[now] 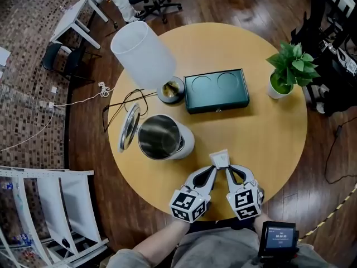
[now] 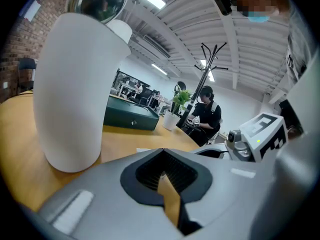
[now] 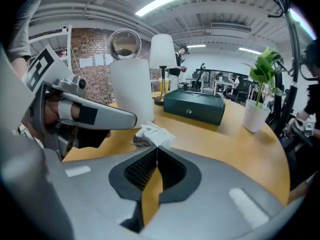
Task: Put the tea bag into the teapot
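The tea bag, a small white paper packet, lies on the round wooden table near its front edge. My right gripper is shut on the packet's near edge; in the right gripper view the tea bag sits right at the closed tips. My left gripper is shut too, its tip just left of the packet, and I see nothing between its pads. The teapot, white outside and steel inside, stands open to the left, its lid flipped up.
A lamp with a white shade stands behind the teapot. A dark green box sits at the middle back and a potted plant at the right. A black cable trails off the table's left edge.
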The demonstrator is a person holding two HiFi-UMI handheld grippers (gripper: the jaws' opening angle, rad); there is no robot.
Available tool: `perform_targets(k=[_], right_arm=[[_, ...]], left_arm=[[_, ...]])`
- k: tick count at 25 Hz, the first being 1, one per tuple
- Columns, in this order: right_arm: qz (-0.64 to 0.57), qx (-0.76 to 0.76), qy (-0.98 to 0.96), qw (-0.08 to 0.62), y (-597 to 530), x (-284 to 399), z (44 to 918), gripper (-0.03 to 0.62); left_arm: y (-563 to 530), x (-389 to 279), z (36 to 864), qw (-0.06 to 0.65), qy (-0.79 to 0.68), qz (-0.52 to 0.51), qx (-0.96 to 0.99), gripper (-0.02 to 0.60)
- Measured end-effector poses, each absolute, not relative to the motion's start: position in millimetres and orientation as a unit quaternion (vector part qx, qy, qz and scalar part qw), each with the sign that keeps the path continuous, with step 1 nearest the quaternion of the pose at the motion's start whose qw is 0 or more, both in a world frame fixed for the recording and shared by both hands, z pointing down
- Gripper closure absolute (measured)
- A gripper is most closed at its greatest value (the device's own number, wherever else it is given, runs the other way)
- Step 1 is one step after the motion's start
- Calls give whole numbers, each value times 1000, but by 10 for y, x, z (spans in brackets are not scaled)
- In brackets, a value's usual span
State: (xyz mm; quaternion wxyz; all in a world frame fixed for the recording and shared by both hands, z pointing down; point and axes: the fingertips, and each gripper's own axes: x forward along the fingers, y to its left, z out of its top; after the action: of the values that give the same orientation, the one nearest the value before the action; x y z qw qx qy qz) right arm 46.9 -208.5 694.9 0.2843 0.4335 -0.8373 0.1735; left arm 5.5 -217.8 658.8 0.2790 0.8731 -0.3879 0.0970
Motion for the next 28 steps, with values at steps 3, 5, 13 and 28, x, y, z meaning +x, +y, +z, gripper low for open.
perform_targets(k=[3, 5, 13, 28], right_arm=[[154, 441, -842, 271, -2163, 483, 6663, 580], [144, 446, -843, 263, -2179, 492, 6465, 580], [80, 463, -855, 219, -2341, 484, 5625, 582], [-8, 459, -873, 166, -2359, 369, 4636, 583]], left_arm=[[-2241, 49, 6300, 260, -393, 83, 878, 583], [-2259, 51, 6086, 247, -395, 74, 882, 583], [-2371, 37, 5254, 180, -405, 34, 896, 583], [-2315, -64, 4393, 100, -428, -6, 898, 583]])
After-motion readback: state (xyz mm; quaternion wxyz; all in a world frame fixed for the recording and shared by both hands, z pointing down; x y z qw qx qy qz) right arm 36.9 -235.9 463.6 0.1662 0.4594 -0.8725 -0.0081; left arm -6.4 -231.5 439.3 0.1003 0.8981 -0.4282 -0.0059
